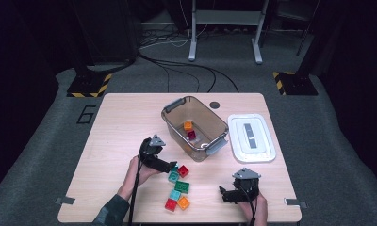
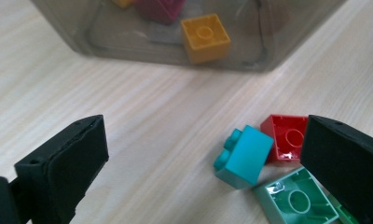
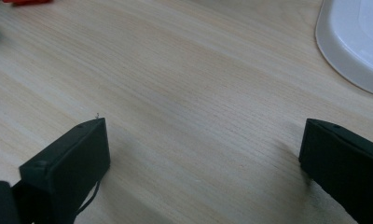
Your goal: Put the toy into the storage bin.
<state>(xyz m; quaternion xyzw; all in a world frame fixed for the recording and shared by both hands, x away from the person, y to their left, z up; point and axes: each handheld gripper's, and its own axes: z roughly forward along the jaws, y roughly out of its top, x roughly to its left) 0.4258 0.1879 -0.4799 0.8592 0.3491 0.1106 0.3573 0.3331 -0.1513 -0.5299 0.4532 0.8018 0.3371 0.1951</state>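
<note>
A cluster of toy bricks lies near the table's front middle: a teal brick (image 1: 173, 176), a red brick (image 1: 183, 171), a green brick (image 1: 182, 187) and a few more in front of them. My left gripper (image 1: 173, 165) stands open just left of the cluster. In the left gripper view (image 2: 203, 140) the teal brick (image 2: 244, 156) lies tipped on its side near the right jaw, touching the red brick (image 2: 285, 137) and a green brick (image 2: 296, 200). My right gripper (image 1: 223, 194) is open over bare wood at the front right (image 3: 203, 135), holding nothing.
A clear plastic bin (image 1: 175, 126) at the table's middle holds an orange brick (image 1: 188, 125) and a dark red brick (image 1: 191, 135). Its white lid (image 1: 250, 138) lies flat to the right. A person's hands reach in from the front edge.
</note>
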